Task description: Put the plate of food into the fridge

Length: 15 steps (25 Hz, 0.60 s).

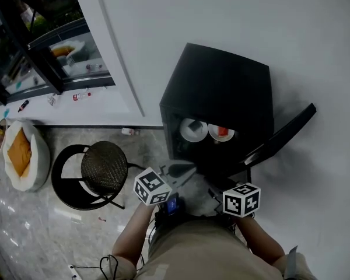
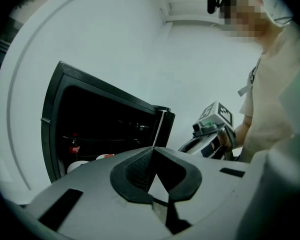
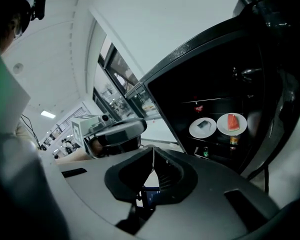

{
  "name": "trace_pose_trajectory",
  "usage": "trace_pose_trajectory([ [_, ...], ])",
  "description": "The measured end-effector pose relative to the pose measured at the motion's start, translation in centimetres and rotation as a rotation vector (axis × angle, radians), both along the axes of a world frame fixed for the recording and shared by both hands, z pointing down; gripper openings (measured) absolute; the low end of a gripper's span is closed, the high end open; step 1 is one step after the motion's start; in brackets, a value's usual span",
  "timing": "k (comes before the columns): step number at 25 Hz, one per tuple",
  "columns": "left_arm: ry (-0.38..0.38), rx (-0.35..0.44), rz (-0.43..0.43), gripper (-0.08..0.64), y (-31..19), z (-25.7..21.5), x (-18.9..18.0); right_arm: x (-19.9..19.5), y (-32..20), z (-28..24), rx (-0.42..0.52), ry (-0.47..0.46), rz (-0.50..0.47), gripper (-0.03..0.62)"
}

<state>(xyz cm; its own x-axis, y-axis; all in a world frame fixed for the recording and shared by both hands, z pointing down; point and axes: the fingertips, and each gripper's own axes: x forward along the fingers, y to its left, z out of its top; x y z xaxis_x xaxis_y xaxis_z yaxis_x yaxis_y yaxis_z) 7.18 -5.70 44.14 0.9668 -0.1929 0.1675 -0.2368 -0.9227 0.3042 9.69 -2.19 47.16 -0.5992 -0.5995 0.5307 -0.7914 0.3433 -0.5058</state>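
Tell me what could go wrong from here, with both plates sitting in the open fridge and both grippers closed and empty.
1. The fridge door stands wide open; a push from the shut right gripper could slip off its edge.
2. The plate with red food and the second plate seem to sit near the shelf's front; a hard door swing might jolt them.
3. The stool stands close on the person's left; a sidestep could catch it.

Matt black fridge [image 1: 221, 92], glossy marbled floor [image 1: 23, 226], woven-seat stool [image 1: 104, 167]

Left gripper [image 2: 153, 151], jaws together (empty), right gripper [image 3: 153, 153] the same, both held side by side before the torso
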Motion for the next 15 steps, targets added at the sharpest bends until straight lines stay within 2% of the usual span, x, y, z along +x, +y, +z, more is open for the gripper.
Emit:
trace_pose_trajectory([
  [8, -0.024, 0.052, -0.037, 0.009, 2.7, -2.1, 3.2, 4.0, 1.9, -1.2, 0.062, -0.008, 0.012, 0.028],
  [15, -0.027, 0.136, -0.071, 0.009, 5.2, -5.0, 4.4, 5.8, 3.7, -2.5, 0.137, 0.011, 0.011, 0.028],
])
